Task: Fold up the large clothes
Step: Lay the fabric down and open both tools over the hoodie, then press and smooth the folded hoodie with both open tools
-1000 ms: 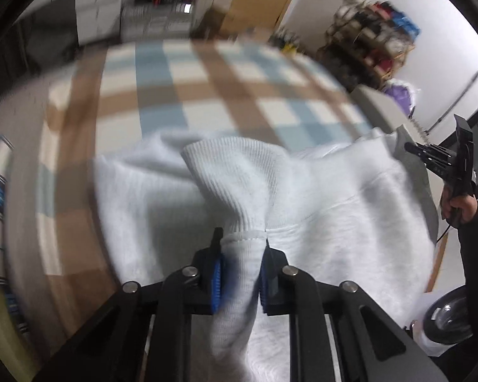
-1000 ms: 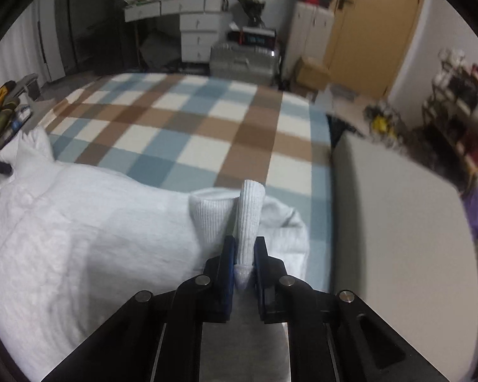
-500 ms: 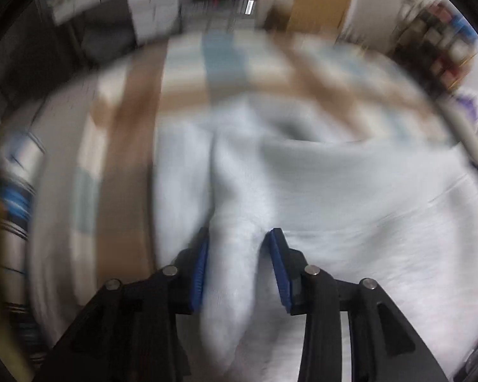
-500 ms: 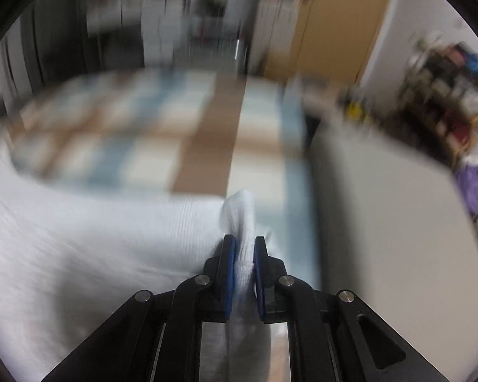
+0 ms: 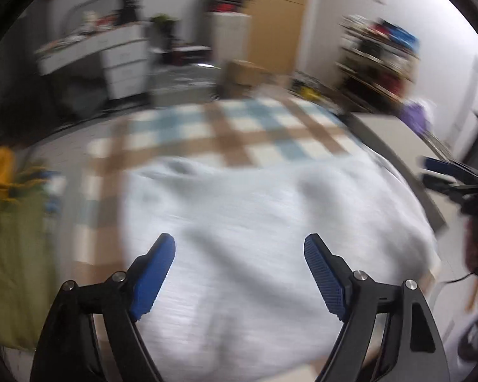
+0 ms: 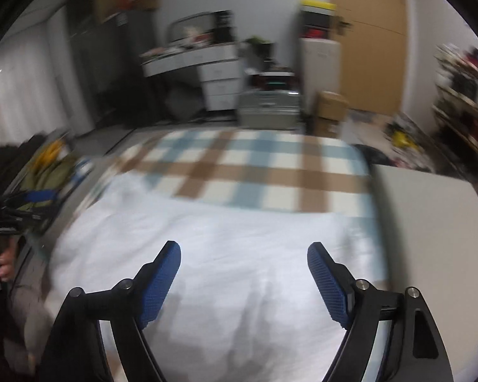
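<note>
Jaws opening, empty; white garment (image 5: 271,210) below.

Dim indoor light, heavy motion blur throughout (fisheye bends and darkens the edges).

1. One white garment (image 5: 264,222), spread over the bed
2. One checked blanket (image 6: 255,165) beneath it
3. Two grippers: the left gripper (image 5: 239,251) and the right gripper (image 6: 243,254)
4. One cardboard box (image 6: 329,111) on the floor
5. One wooden door (image 6: 369,31)
</note>
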